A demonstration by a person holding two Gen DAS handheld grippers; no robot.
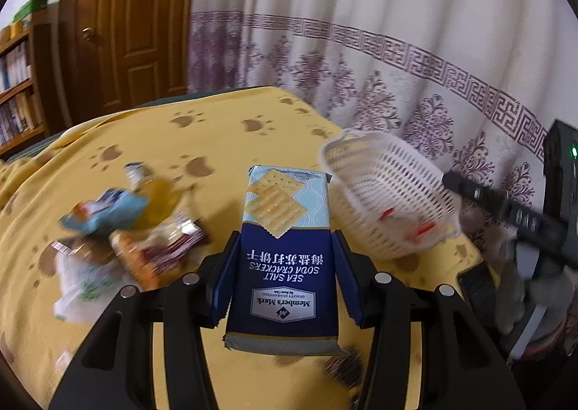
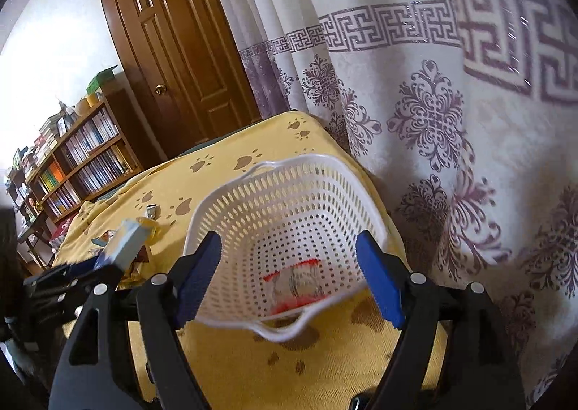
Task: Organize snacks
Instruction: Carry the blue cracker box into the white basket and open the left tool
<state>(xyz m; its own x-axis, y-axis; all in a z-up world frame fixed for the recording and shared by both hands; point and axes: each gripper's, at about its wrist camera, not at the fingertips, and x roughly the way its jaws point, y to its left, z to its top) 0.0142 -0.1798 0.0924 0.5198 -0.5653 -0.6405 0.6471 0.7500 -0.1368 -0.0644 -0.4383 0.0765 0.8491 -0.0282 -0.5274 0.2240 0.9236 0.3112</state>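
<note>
Left wrist: cracker pack (image 1: 285,258) blue, pale-topped, clamped between fingers (image 1: 224,276).

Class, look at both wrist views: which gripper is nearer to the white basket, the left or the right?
Right. The right gripper has its open jaws on either side of the white basket. The left gripper, holding the cracker pack, is off to the basket's side.

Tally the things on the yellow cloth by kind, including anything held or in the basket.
White baskets: 1
Cracker packs, in the left hand-held gripper: 1
Red-trimmed packets in the basket: 1
Loose snack packets in the blurred pile: about 5, blur prevents a firm count
Total: about 8
</note>
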